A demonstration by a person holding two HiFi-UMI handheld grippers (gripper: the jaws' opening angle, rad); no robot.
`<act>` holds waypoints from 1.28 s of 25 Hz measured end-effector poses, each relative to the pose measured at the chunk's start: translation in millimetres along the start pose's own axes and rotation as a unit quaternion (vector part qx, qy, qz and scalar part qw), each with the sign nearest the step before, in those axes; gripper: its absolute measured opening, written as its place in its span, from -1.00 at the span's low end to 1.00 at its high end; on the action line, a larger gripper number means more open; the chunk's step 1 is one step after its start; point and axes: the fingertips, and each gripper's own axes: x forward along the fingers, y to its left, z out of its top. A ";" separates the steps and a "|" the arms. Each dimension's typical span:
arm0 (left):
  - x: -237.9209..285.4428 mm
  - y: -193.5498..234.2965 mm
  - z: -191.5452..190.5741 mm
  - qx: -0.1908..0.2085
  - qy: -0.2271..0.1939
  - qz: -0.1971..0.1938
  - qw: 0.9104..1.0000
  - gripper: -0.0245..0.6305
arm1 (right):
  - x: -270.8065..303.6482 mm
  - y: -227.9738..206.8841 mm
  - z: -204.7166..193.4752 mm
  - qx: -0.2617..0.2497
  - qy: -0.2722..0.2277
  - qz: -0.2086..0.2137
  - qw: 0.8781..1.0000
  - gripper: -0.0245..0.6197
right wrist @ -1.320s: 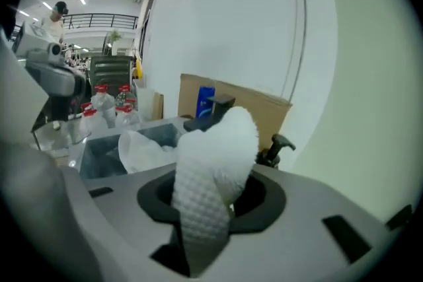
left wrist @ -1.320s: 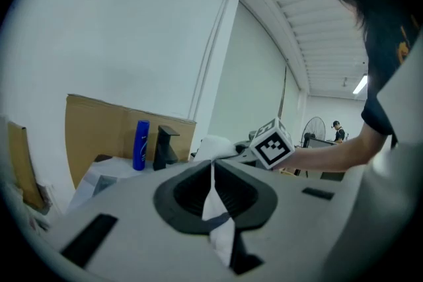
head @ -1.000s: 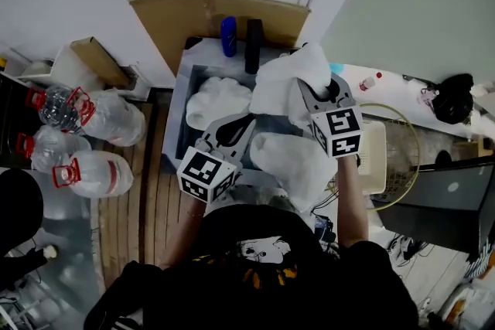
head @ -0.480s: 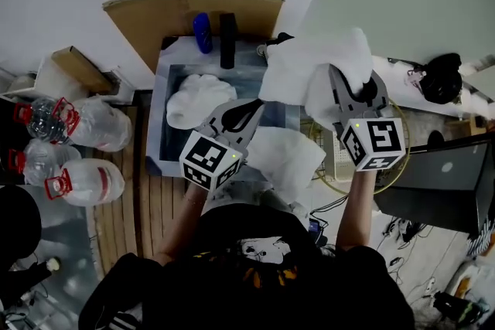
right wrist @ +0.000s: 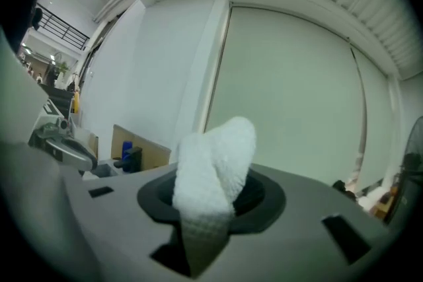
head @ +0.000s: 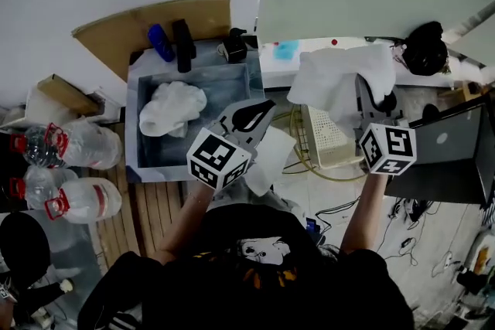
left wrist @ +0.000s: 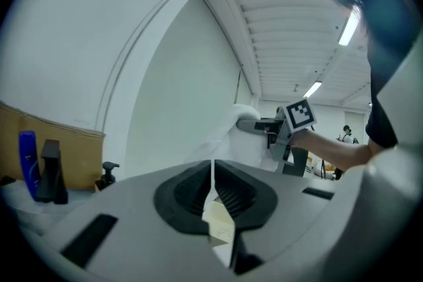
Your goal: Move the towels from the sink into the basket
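Observation:
The grey sink (head: 139,127) holds one crumpled white towel (head: 172,106). My left gripper (head: 259,110) is at the sink's right corner, shut on the thin edge of a second white towel (head: 267,160) that hangs below it; in the left gripper view the cloth edge (left wrist: 212,176) shows pinched in the left gripper (left wrist: 211,172). My right gripper (head: 370,89) is shut on a third white towel (head: 334,81), which it holds up over the white perforated basket (head: 326,139). The right gripper view shows that towel (right wrist: 215,168) bunched in the right gripper (right wrist: 211,189).
A blue bottle (head: 160,42), a black bottle (head: 183,45) and a soap dispenser (head: 234,46) stand behind the sink before a cardboard sheet (head: 131,25). Water jugs (head: 73,147) lie at the left. An open laptop (head: 452,158) and cables on the floor are at the right.
Both grippers have swung to the right with their towels, away from the sink. The right towel now hangs over the basket, and the left one has left the basin.

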 end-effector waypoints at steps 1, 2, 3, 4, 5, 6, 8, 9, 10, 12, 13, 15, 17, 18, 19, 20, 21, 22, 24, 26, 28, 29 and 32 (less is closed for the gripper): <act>9.2 -10.4 0.3 0.003 0.002 -0.009 1.000 -0.88 | -6.2 -14.3 -14.0 0.004 0.012 -0.011 1.000 -0.50; 18.5 -20.7 -0.1 0.005 0.005 -0.019 1.000 -0.88 | -12.7 -28.1 -29.0 0.008 0.025 -0.021 0.999 -0.50; 28.0 -31.0 -1.6 0.007 0.008 -0.027 1.000 -0.88 | -19.4 -41.1 -44.8 0.012 0.039 -0.031 0.999 -0.50; 37.7 -40.8 -3.9 0.008 0.012 -0.035 0.999 -0.88 | -25.7 -53.5 -61.3 0.015 0.052 -0.041 0.998 -0.50; 47.6 -50.1 -7.0 0.009 0.017 -0.042 0.999 -0.88 | -31.5 -65.1 -78.2 0.017 0.066 -0.049 0.996 -0.50; 57.5 -58.9 -10.4 0.009 0.023 -0.048 0.999 -0.88 | -36.5 -75.9 -95.3 0.020 0.079 -0.056 0.995 -0.50; 76.4 -75.7 -17.4 0.010 0.035 -0.061 0.997 -0.88 | -44.5 -95.2 -129.9 0.028 0.103 -0.066 0.992 -0.50; 84.8 -83.9 -20.5 0.010 0.040 -0.067 0.997 -0.88 | -47.3 -103.7 -147.8 0.034 0.115 -0.070 0.990 -0.50; 92.6 -92.0 -23.4 0.010 0.046 -0.073 0.996 -0.88 | -49.3 -111.3 -166.0 0.040 0.127 -0.073 0.988 -0.50; 106.8 -107.1 -28.4 0.013 0.055 -0.082 0.995 -0.88 | -51.2 -124.7 -203.9 0.052 0.152 -0.077 0.984 -0.50; 113.8 -113.8 -30.8 0.015 0.060 -0.086 0.994 -0.88 | -51.3 -131.0 -223.3 0.059 0.165 -0.078 0.981 -0.50; 127.4 -123.7 -35.8 0.020 0.071 -0.091 0.993 -0.88 | -49.5 -141.7 -263.5 0.075 0.192 -0.081 0.975 -0.50; 139.7 -127.0 -42.7 0.024 0.083 -0.093 0.992 -0.88 | -44.9 -147.4 -305.8 0.092 0.222 -0.078 0.967 -0.50; 146.1 -126.1 -46.8 0.025 0.089 -0.092 0.992 -0.88 | -41.7 -148.4 -327.3 0.096 0.239 -0.075 0.963 -0.50; 152.9 -124.4 -50.8 0.025 0.093 -0.090 0.991 -0.88 | -38.0 -148.8 -348.4 0.097 0.257 -0.070 0.959 -0.50; 159.8 -122.5 -54.4 0.023 0.098 -0.088 0.991 -0.88 | -34.4 -148.5 -369.2 0.094 0.275 -0.064 0.955 -0.50; 166.3 -121.2 -57.4 0.020 0.101 -0.087 0.991 -0.88 | -31.2 -147.4 -389.6 0.091 0.293 -0.056 0.950 -0.50; 172.2 -120.6 -59.8 0.017 0.104 -0.087 0.991 -0.88 | -29.1 -145.3 -410.0 0.088 0.313 -0.048 0.945 -0.49; 181.5 -120.8 -63.3 0.016 0.110 -0.087 0.990 -0.88 | -29.0 -138.6 -453.4 0.089 0.358 -0.036 0.929 -0.48; 187.4 -120.5 -66.7 0.019 0.118 -0.086 0.989 -0.88 | -34.1 -128.1 -498.1 0.104 0.408 -0.029 0.907 -0.46; 190.0 -119.4 -70.9 0.020 0.127 -0.084 0.988 -0.88 | -39.6 -116.2 -529.8 0.125 0.437 -0.024 0.891 -0.45; 190.8 -118.8 -73.0 0.020 0.131 -0.083 0.988 -0.88 | -42.7 -111.0 -541.0 0.139 0.444 -0.024 0.885 -0.44; 193.0 -116.7 -76.7 0.020 0.138 -0.079 0.987 -0.88 | -50.3 -102.4 -563.1 0.181 0.451 -0.028 0.873 -0.37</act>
